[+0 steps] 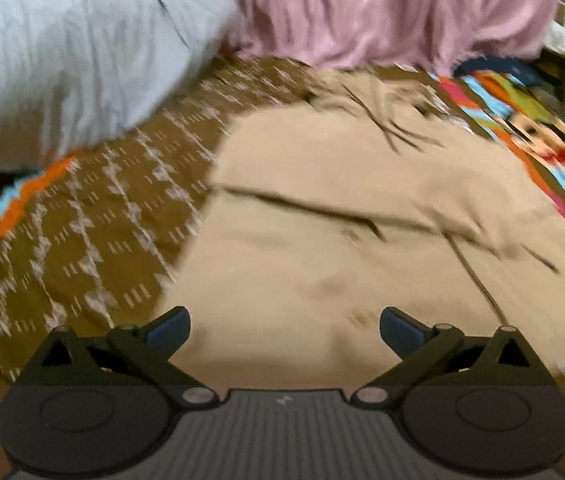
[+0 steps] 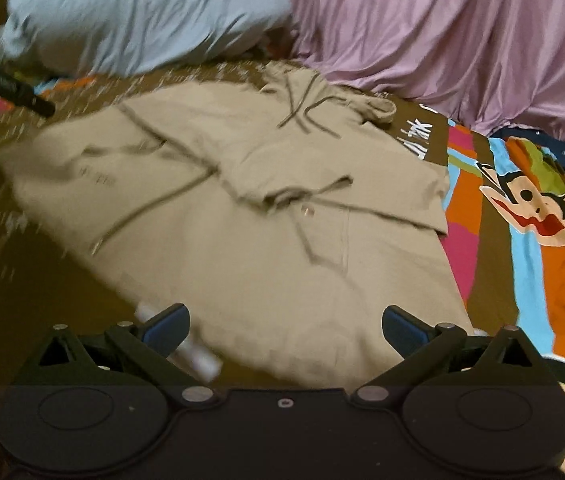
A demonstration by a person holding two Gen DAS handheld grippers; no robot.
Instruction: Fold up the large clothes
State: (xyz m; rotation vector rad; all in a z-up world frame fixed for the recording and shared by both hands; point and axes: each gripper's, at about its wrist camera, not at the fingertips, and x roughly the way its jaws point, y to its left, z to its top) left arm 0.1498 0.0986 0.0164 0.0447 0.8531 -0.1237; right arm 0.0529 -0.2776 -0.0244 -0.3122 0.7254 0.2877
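Observation:
A large beige hoodie point(image 2: 242, 208) lies spread on the bed, its sleeves folded across the body and its hood with dark drawstrings point(image 2: 306, 108) at the far end. It fills the middle of the left wrist view point(image 1: 362, 208). My left gripper point(image 1: 284, 330) is open and empty just above the hoodie's near part. My right gripper point(image 2: 285, 328) is open and empty above the hoodie's near hem. The left gripper's black body point(image 2: 2, 84) shows at the far left of the right wrist view.
The bed has a brown patterned cover point(image 1: 94, 248) and a bright striped cartoon sheet point(image 2: 530, 208) on the right. A pale blue pillow point(image 2: 138, 16) and a pink satin cloth point(image 2: 462, 40) lie at the far end. A white object point(image 2: 198, 354) sits near the hem.

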